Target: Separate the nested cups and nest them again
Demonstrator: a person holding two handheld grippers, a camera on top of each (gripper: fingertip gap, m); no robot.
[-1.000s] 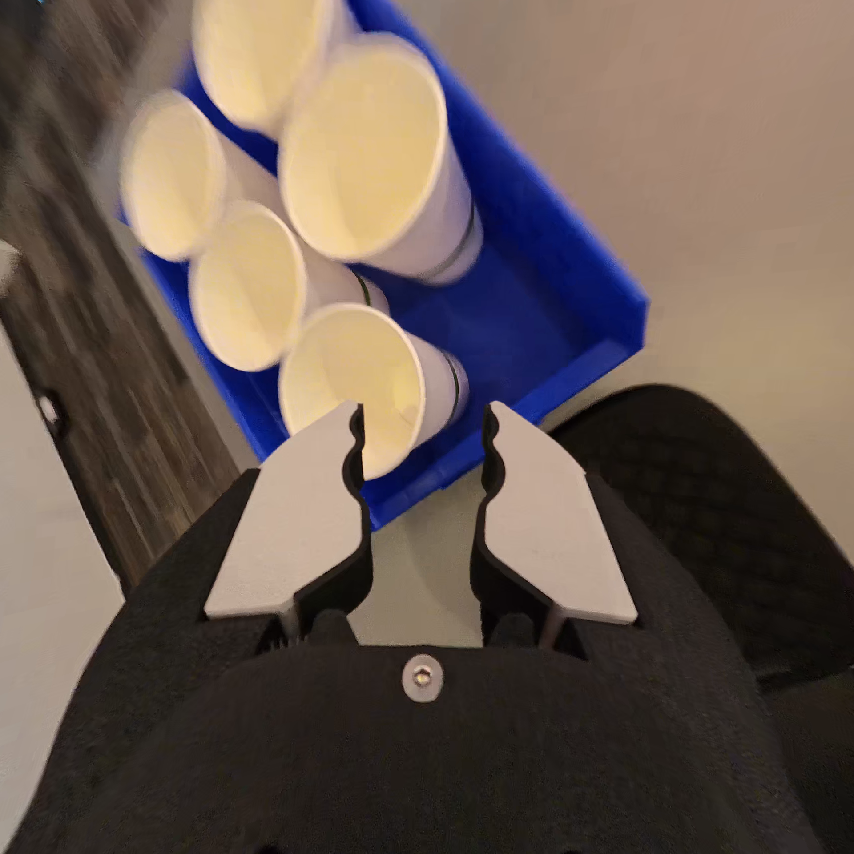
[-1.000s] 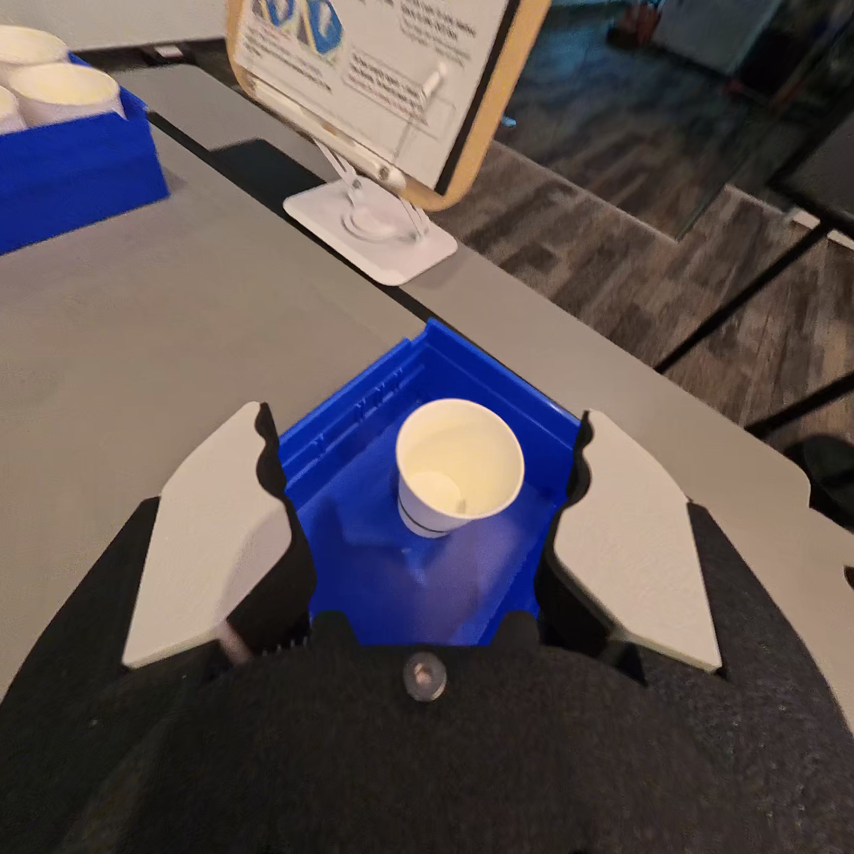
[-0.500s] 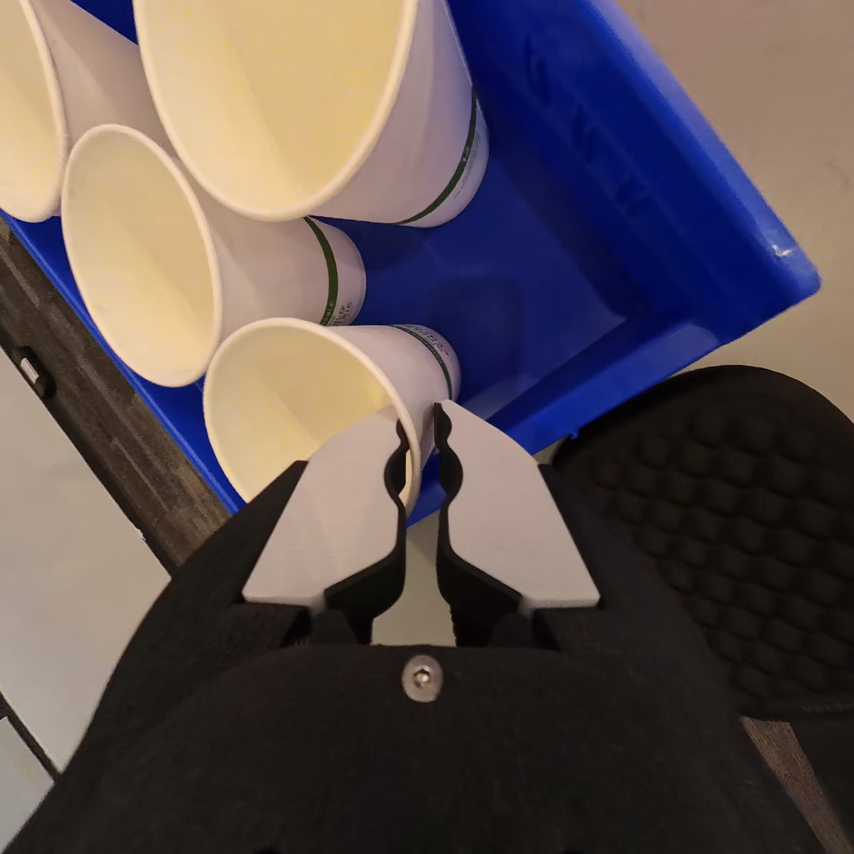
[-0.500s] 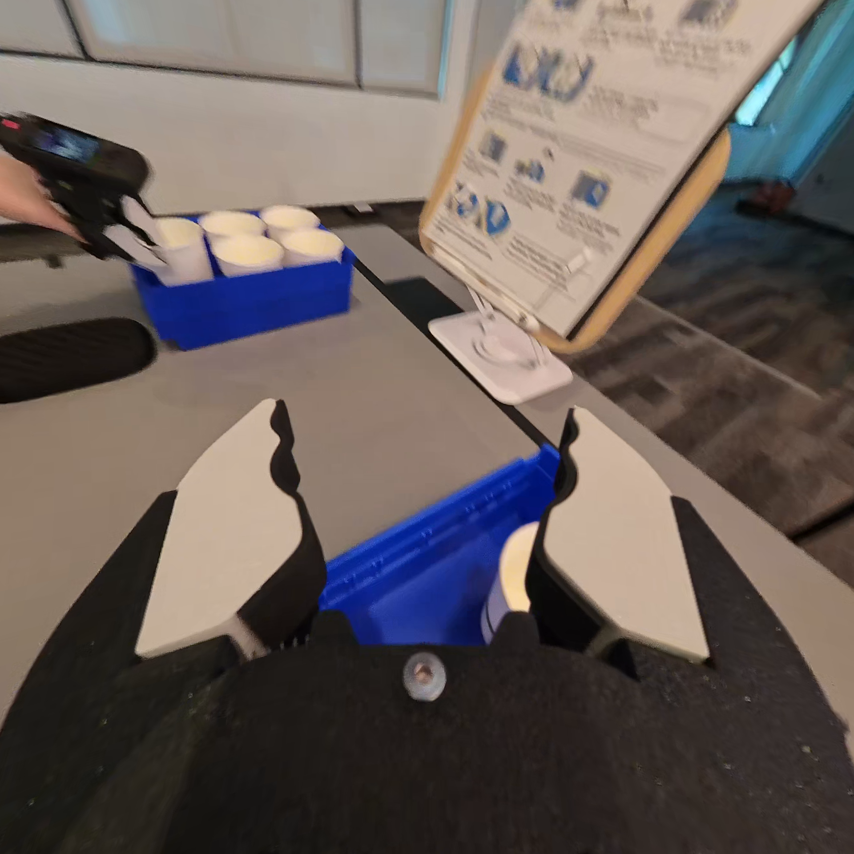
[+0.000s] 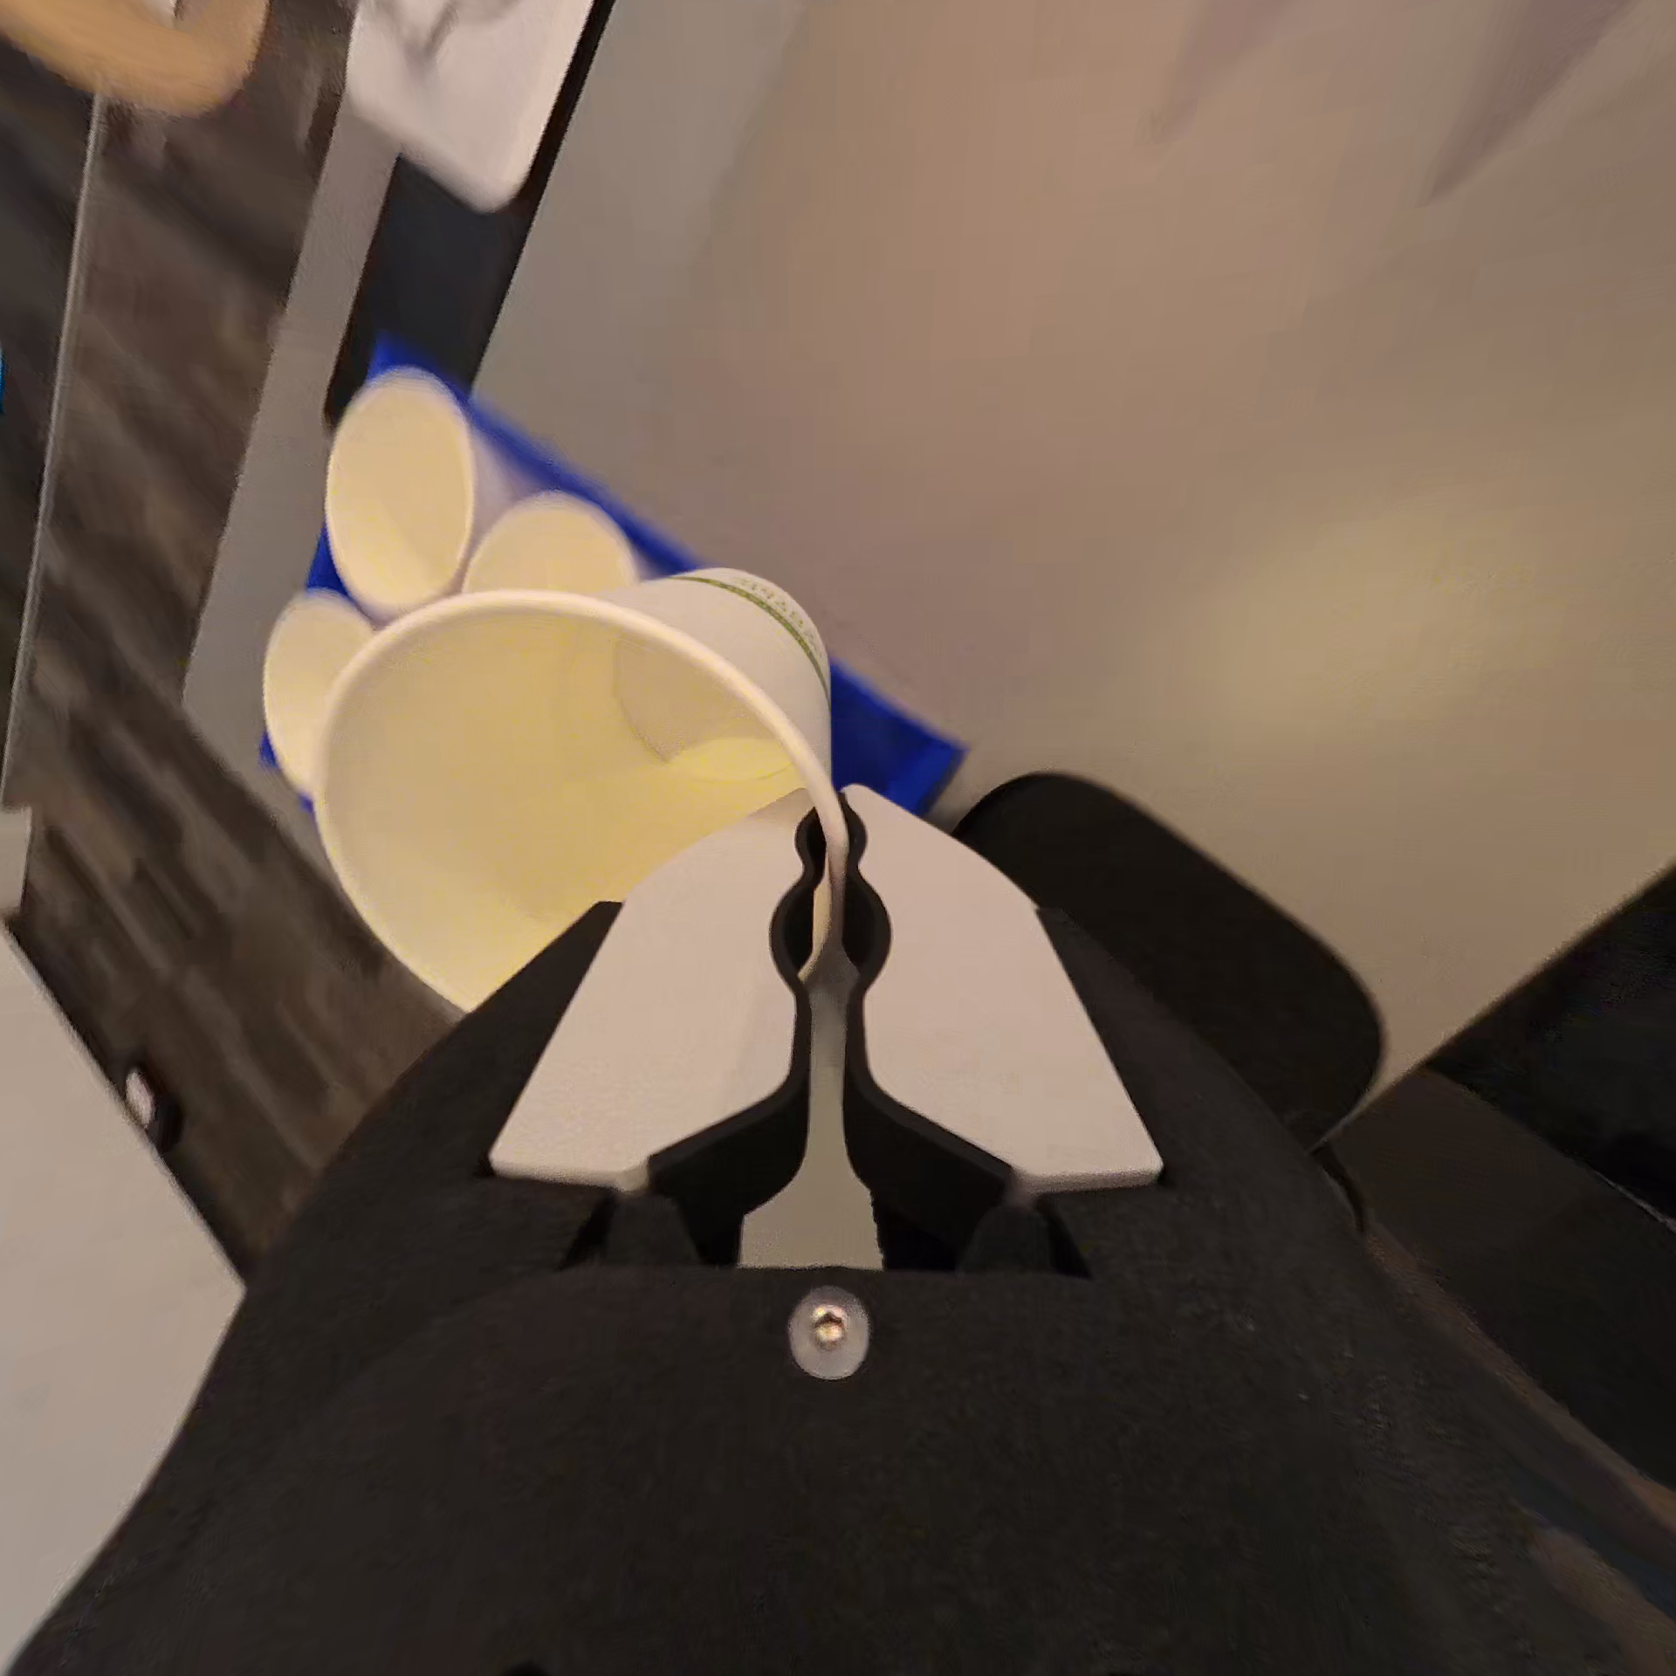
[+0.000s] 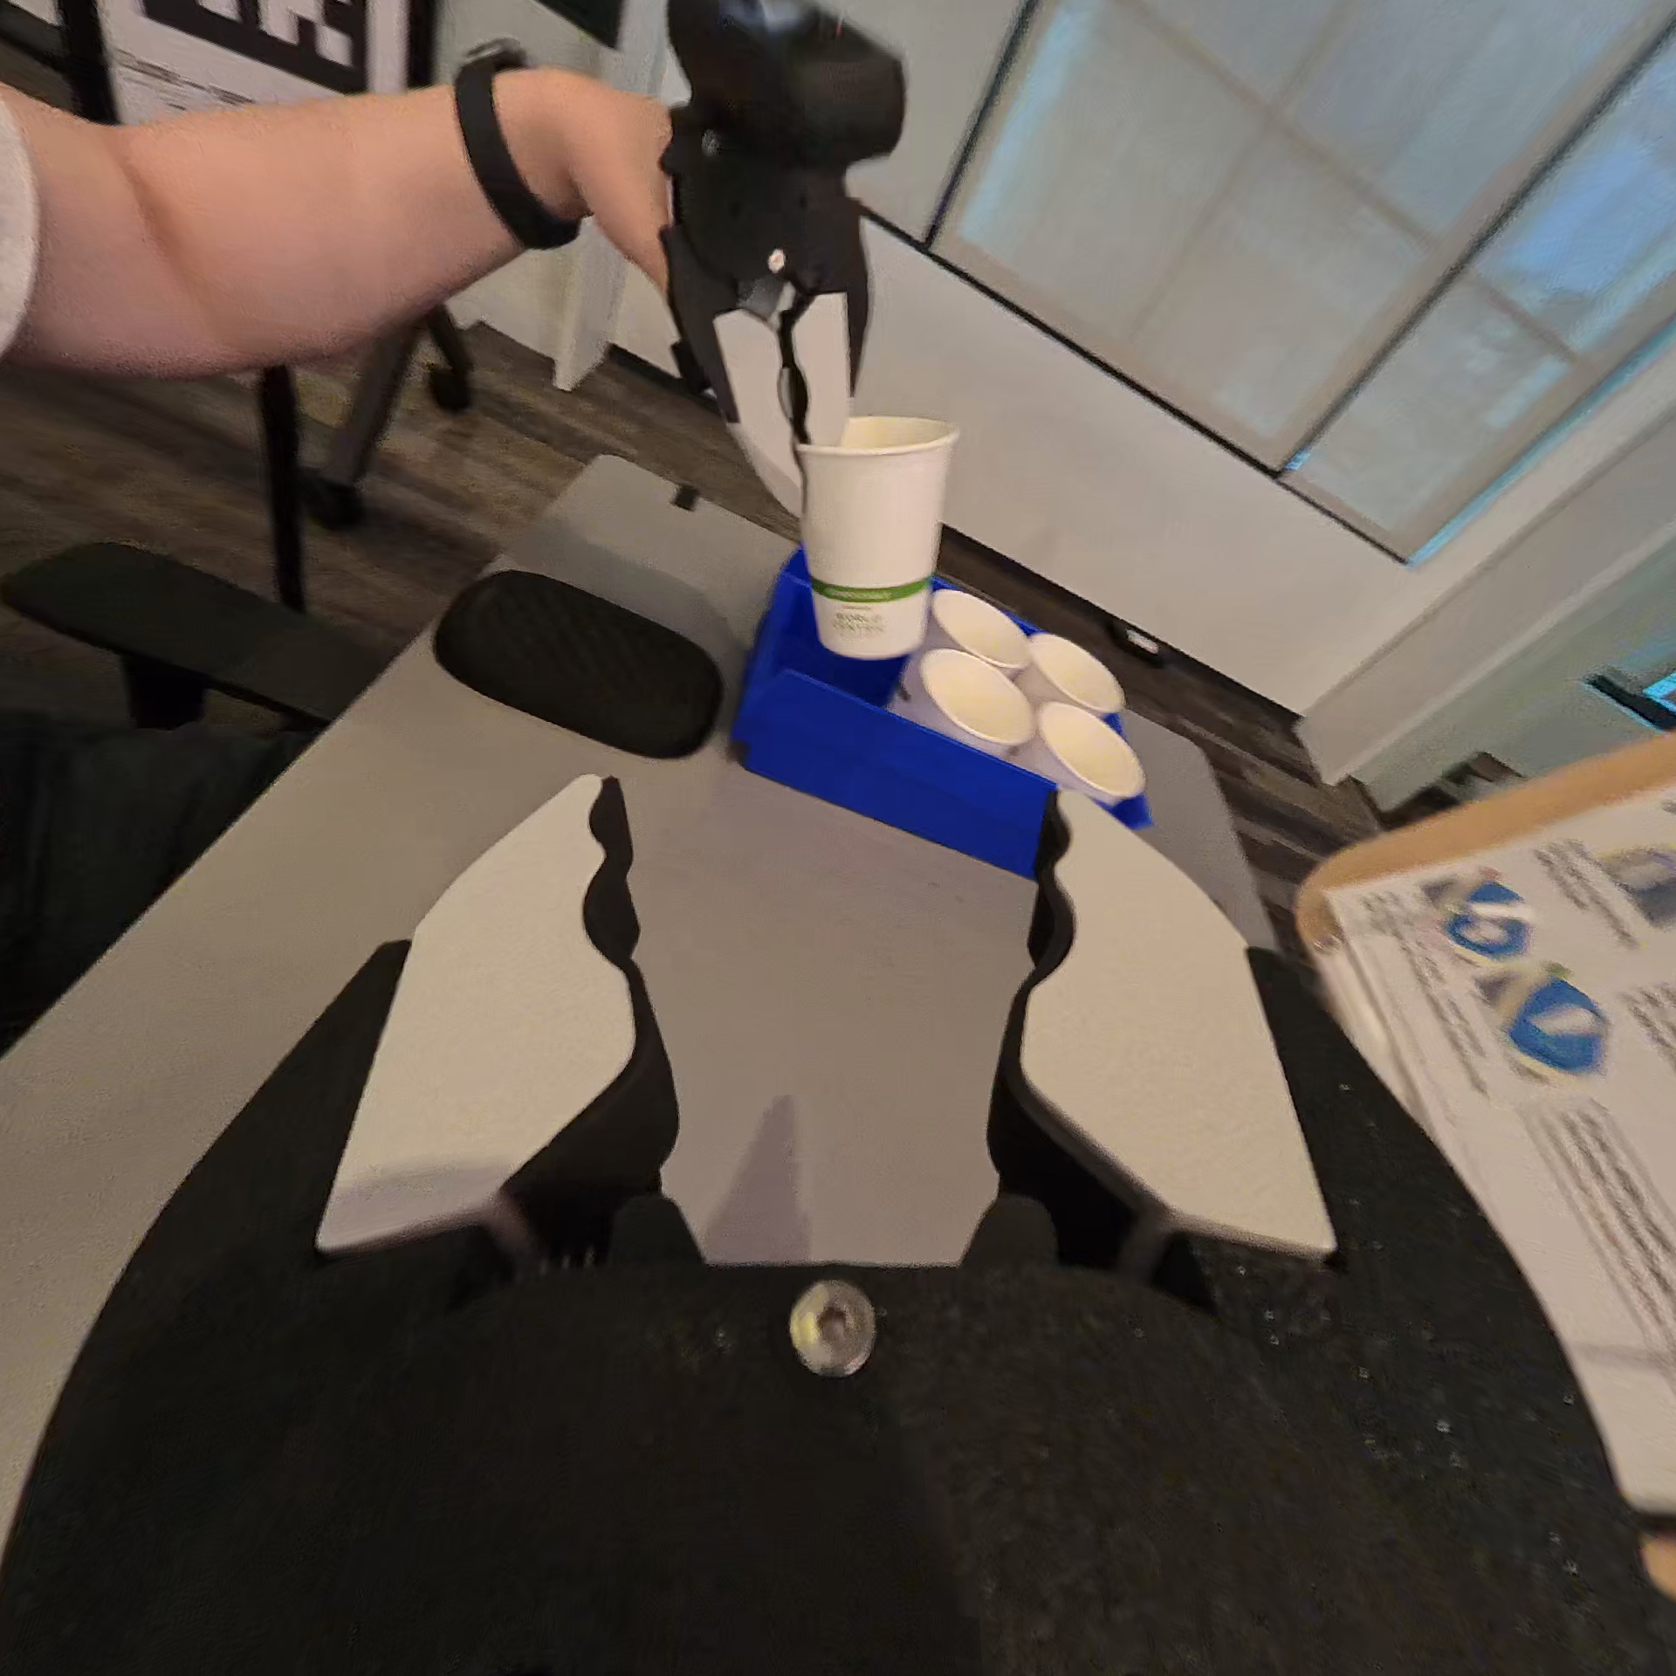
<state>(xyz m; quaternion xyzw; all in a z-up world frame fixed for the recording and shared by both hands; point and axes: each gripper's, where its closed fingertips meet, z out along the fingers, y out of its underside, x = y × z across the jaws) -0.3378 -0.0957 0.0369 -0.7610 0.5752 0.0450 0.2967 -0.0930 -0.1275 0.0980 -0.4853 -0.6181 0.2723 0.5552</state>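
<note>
While lifted: paper cup (image 5: 508,780) hangs upright above the blue bin (image 6: 871,744), clear of it
Left hand-held gripper (image 5: 830,852): clamped on the cup's rim
Right hand-held gripper (image 6: 830,871): jaws spread wide, empty, over the grey tabletop (image 6: 816,979)
Bin: four more cups (image 6: 1025,698) standing inside

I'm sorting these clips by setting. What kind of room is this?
Probably an office or meeting room: a grey table, an office chair armrest at its edge, glass partition panels behind, and an instruction board on a stand, with paper cups in a blue bin.
</note>
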